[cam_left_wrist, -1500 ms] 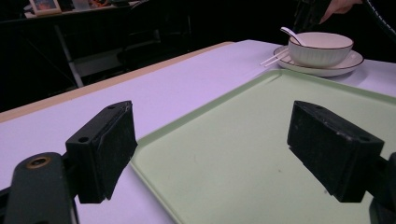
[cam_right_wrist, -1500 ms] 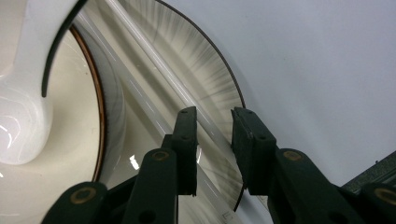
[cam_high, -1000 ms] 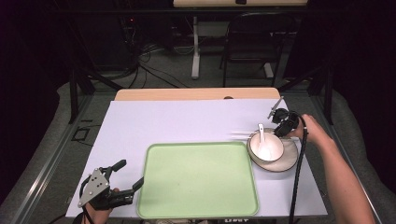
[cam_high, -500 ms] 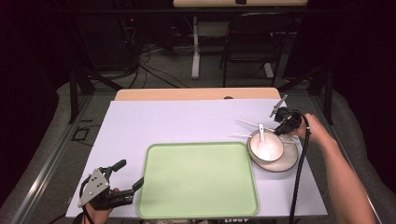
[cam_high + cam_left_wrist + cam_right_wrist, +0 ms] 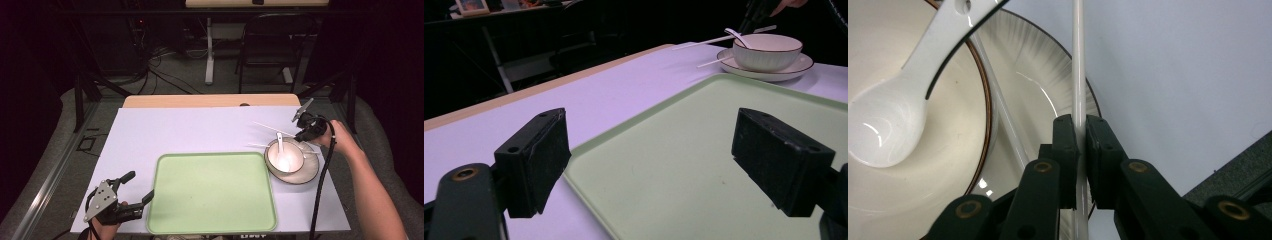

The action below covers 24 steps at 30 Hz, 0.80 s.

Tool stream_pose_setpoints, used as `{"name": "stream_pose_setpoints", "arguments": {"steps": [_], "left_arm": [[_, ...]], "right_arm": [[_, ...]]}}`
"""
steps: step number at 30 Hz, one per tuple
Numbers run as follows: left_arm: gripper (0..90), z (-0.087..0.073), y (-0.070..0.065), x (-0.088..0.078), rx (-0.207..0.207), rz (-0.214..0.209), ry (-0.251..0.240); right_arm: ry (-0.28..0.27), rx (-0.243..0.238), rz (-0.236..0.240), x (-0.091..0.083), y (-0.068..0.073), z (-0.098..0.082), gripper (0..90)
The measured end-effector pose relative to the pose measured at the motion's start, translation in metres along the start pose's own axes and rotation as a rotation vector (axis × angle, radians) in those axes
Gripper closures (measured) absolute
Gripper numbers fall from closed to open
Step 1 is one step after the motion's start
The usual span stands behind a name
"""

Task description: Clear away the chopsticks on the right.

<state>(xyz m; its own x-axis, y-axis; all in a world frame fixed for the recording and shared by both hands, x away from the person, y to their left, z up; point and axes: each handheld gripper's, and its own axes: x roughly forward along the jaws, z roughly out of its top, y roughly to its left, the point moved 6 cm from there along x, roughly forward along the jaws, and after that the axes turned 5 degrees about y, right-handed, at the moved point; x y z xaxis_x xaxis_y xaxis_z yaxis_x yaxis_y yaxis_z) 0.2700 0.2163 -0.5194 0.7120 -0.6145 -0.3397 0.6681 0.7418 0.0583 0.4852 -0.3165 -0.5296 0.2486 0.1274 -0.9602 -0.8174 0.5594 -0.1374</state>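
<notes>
Two claws at a set surface, one chopstick gripped, nothing on the tray yet.

Largest first: the surface (image 5: pixel 200 127) with its pale lilac cover carries a green tray (image 5: pixel 212 192) that lies bare, so by the look of it the moving of tableware has barely begun. At the tray's right corner stands a plate (image 5: pixel 309 172), touching or just beside the tray rim, with a bowl (image 5: pixel 285 159) on it and a white spoon (image 5: pixel 281 145) resting inside the bowl. The left claw (image 5: pixel 140 187) hovers at the tray's near left corner, jaws spread wide and holding nothing. The right claw (image 5: pixel 1081 137) is pinched tight on one white chopstick (image 5: pixel 1078 60) above the plate's far edge; a second chopstick (image 5: pixel 998 112) lies on the plate beside the bowl.
</notes>
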Motion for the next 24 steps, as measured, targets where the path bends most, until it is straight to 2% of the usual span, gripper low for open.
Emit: {"name": "stream_pose_setpoints", "arguments": {"steps": [1,2,3,4,7,8,9,10,24], "left_arm": [[15.4,0.0,0.0,0.0,0.001,-0.001,0.0],[15.4,0.0,0.0,0.0,0.0,0.0,-0.001],[15.4,0.0,0.0,0.0,0.0,0.0,-0.001],[15.4,0.0,0.0,0.0,0.0,0.0,-0.001],[15.4,0.0,0.0,0.0,0.0,0.0,0.0],[15.4,0.0,0.0,0.0,0.0,-0.001,0.0],[15.4,0.0,0.0,0.0,0.0,0.0,0.0],[15.4,0.0,0.0,0.0,0.0,0.0,-0.001],[15.4,0.0,0.0,0.001,-0.002,0.001,-0.001]], "right_arm": [[0.0,0.006,-0.002,-0.003,0.0,0.0,83.8],[-0.023,0.005,-0.005,-0.005,-0.001,0.001,83.8],[-0.023,0.022,-0.005,-0.008,0.0,0.0,83.8],[-0.03,0.01,-0.011,-0.01,-0.002,0.001,83.8],[-0.056,0.037,-0.011,-0.014,0.0,0.0,83.8],[-0.044,0.03,-0.016,-0.018,-0.001,-0.001,83.8],[-0.06,0.067,-0.009,-0.018,0.003,-0.001,83.8],[-0.062,0.044,-0.018,-0.02,0.0,-0.001,83.8],[-0.11,0.08,-0.046,-0.045,0.012,-0.001,83.9]]}}
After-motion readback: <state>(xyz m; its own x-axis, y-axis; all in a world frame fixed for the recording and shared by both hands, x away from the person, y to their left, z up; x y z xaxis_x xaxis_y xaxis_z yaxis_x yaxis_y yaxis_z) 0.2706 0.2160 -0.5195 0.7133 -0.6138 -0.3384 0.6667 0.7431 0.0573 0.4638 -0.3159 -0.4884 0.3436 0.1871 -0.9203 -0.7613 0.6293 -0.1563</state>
